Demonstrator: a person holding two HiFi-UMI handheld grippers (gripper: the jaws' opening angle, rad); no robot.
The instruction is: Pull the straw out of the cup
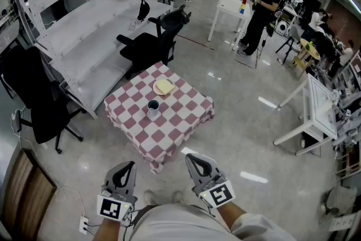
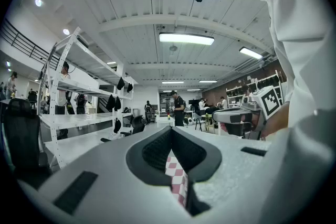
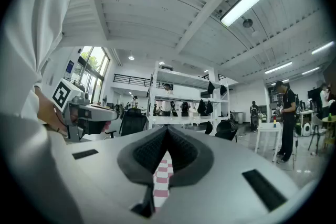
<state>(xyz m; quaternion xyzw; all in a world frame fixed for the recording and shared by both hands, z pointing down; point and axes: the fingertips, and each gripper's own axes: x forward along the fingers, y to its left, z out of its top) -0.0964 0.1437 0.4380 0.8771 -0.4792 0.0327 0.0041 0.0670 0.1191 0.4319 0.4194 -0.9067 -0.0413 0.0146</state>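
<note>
Glossy grey floor (image 1: 237, 121) fills most of the head view. A small tabletop (image 1: 181, 117) under a red-and-white checked cloth sits at the centre of the frame. A dark cup (image 1: 153, 106) stands just left of the cloth's middle, and a pale yellow flat thing (image 1: 164, 86) lies apart from it, up and to the right. The straw cannot be made out at this size (the cup shows only as a dark ring over a paler body). White shelving (image 1: 84, 36) runs down the upper left, and black office chairs (image 1: 148, 45) stand between it and the tabletop. A person in dark clothes (image 1: 260, 14) stands at the upper right beside a white table (image 1: 231, 7). At the bottom edge, the left tool (image 1: 128, 167) and the right tool (image 1: 193, 160) point toward the tabletop, well apart from the cup.

In the left gripper view, the left tool's dark pads are pressed together at the tip with nothing between them. A strip of checked cloth shows through the gap below, and the cup is not visible. The right tool, with its marker cube, sits at the right of the frame, and the shelving is at the left under a white ceiling.

The right gripper view shows the same for the right tool: pads meeting and empty, with checked cloth in the gap beneath. The left tool is at the left edge, and the shelving is at the centre.
</note>
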